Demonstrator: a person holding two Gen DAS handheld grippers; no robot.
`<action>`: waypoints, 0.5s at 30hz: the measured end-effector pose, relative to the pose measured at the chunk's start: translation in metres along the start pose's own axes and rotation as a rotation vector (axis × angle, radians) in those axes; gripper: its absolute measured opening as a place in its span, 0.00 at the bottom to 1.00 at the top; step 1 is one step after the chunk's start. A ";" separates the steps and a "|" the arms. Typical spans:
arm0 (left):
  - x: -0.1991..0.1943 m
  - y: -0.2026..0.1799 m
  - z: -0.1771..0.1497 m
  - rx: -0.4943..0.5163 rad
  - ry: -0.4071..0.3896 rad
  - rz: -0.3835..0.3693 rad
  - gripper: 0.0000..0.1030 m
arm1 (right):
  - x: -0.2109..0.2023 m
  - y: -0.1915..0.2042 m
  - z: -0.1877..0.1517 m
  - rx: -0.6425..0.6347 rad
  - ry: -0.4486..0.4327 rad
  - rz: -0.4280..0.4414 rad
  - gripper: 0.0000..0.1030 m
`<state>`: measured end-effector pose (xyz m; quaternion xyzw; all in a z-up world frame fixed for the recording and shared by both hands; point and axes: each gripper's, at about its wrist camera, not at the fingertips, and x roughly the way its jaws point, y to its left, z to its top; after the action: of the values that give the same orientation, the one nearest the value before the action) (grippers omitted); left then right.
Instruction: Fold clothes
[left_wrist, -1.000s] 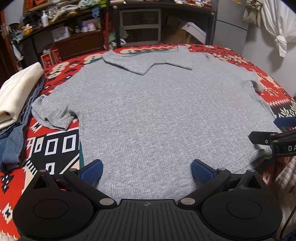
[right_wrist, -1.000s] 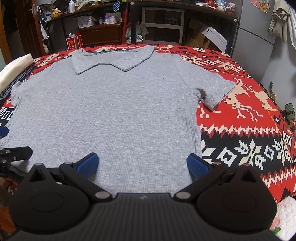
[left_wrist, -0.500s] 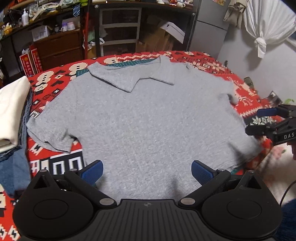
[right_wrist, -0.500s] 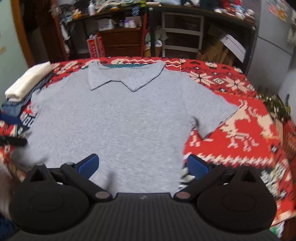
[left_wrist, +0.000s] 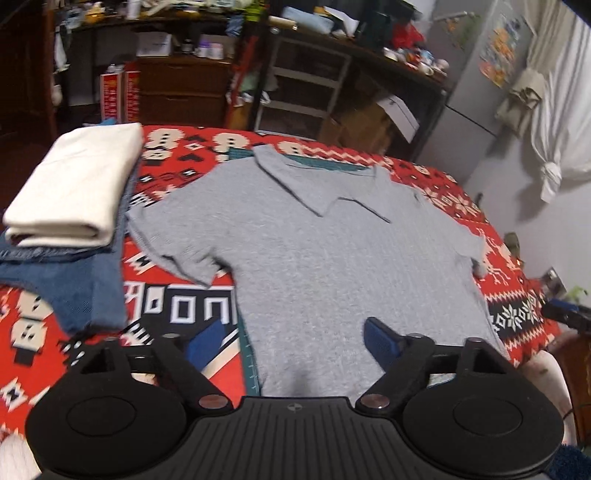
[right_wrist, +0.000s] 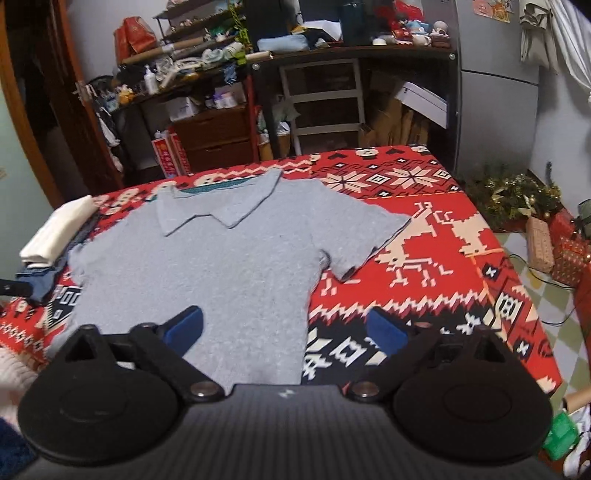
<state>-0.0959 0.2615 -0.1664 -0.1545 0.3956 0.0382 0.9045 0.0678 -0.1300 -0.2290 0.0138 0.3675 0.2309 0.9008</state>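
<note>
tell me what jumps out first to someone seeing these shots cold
A grey polo shirt lies flat, collar at the far end, in the middle of a loud red patterned blanket. At the left edge sits a stack of folded clothes, cream on top of denim. Near the shirt's hem hover the left claw and right claw, both open and holding nothing.

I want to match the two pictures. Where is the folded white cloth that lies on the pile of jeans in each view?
Left wrist view: the folded white cloth is large at the upper left, on the folded jeans, left of the grey polo shirt.
Right wrist view: it is small at the far left edge, beyond the shirt's sleeve.
Shared landmark: the shirt's collar.
</note>
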 end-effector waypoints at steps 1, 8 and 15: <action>-0.001 0.002 -0.003 -0.015 0.003 0.000 0.65 | -0.003 -0.002 -0.003 0.011 -0.004 0.002 0.79; 0.000 0.020 -0.026 -0.134 0.038 -0.060 0.42 | 0.006 -0.010 -0.026 0.102 0.075 0.012 0.49; 0.012 0.029 -0.048 -0.176 0.042 -0.044 0.23 | 0.017 0.002 -0.040 0.069 0.086 -0.018 0.35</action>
<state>-0.1268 0.2739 -0.2128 -0.2430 0.4062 0.0498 0.8795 0.0513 -0.1269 -0.2690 0.0316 0.4137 0.2106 0.8852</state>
